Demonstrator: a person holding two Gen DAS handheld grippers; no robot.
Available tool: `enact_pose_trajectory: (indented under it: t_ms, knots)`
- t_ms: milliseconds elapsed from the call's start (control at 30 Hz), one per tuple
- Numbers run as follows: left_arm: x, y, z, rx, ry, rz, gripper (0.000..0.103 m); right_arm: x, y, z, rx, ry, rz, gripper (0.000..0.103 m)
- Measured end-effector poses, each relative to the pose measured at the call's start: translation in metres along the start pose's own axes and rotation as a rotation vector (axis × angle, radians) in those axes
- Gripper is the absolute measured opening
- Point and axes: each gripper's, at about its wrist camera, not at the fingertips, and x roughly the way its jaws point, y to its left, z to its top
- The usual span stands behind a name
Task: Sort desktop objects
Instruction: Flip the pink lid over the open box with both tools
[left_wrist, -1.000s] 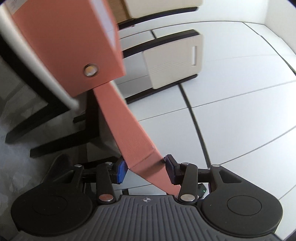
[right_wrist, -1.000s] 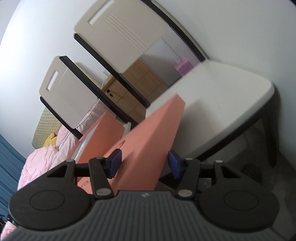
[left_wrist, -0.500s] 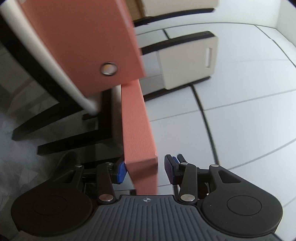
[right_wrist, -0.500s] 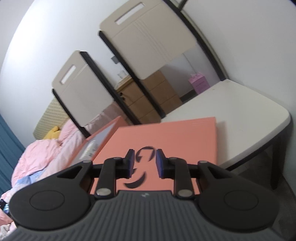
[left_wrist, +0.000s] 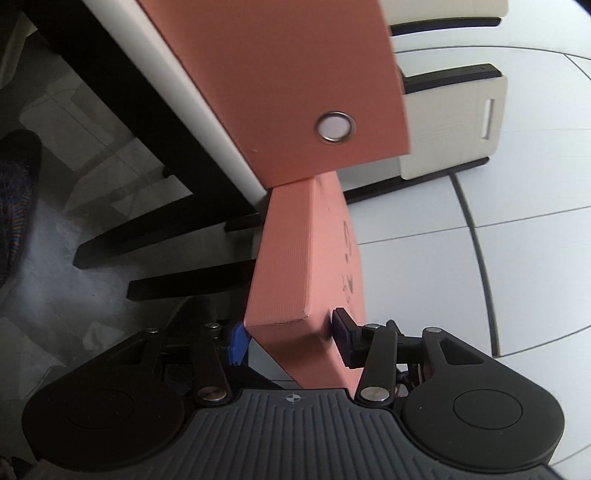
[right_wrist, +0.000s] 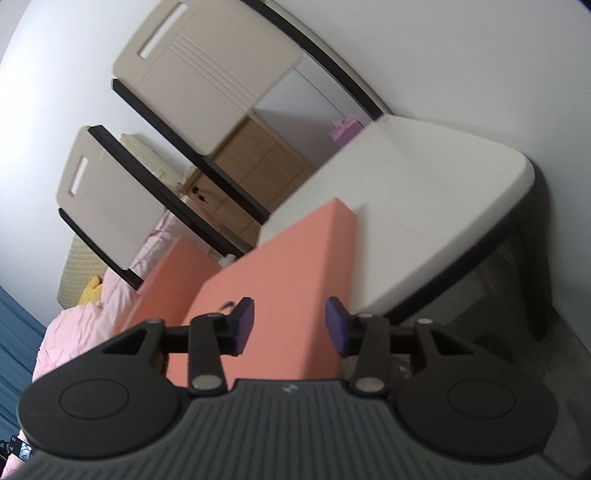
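Left gripper (left_wrist: 291, 339) jaws opening, pads touching salmon box (left_wrist: 306, 266) corner | right gripper (right_wrist: 290, 325) jaws opening, straddling same box (right_wrist: 280, 280), pads apart from it | box lying at white bench (right_wrist: 424, 192) edge beside ring binder (left_wrist: 295, 85)

Soft daylight, perhaps from a window; strong fisheye bending, motion blur, dim shadowed floor.
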Motion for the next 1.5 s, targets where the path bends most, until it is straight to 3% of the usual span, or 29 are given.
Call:
enact_pose_trajectory:
  t_ms: [100, 200, 333, 367, 400, 667, 900, 1100, 1233, 1500]
  knots:
    - [0.001, 0.003, 0.003, 0.003, -0.004, 0.001, 0.053, 0.012, -0.02, -0.005, 0.034, 0.025, 0.015, 0.071]
    - [0.001, 0.003, 0.003, 0.009, -0.008, 0.002, 0.053, 0.032, -0.033, -0.011, 0.067, 0.082, 0.061, 0.077]
    - [0.001, -0.004, 0.001, 0.047, -0.016, 0.008, 0.053, 0.057, -0.04, -0.015, 0.097, 0.186, 0.148, 0.074]
    - [0.0, -0.006, 0.0, 0.057, -0.017, 0.01, 0.053, 0.059, -0.037, -0.015, 0.086, 0.193, 0.174, 0.06]
    - [-0.001, -0.008, -0.001, 0.064, -0.019, 0.01, 0.054, 0.06, -0.033, -0.014, 0.063, 0.195, 0.185, 0.056]
    - [-0.018, -0.041, -0.005, 0.1, -0.037, -0.092, 0.056, 0.024, 0.005, -0.001, -0.023, 0.088, 0.198, 0.056]
    - [-0.042, -0.085, -0.002, 0.191, -0.065, -0.177, 0.056, -0.025, 0.05, 0.016, -0.056, -0.036, 0.212, 0.056]
    - [-0.082, -0.112, 0.02, 0.257, -0.173, -0.219, 0.056, -0.031, 0.106, 0.037, -0.105, -0.081, 0.247, 0.056]
    - [-0.119, -0.116, 0.049, 0.266, -0.289, -0.199, 0.056, 0.006, 0.147, 0.051, -0.115, -0.067, 0.293, 0.056]
    - [-0.181, -0.103, 0.111, 0.24, -0.515, -0.06, 0.057, 0.152, 0.231, 0.06, -0.131, 0.06, 0.415, 0.056]
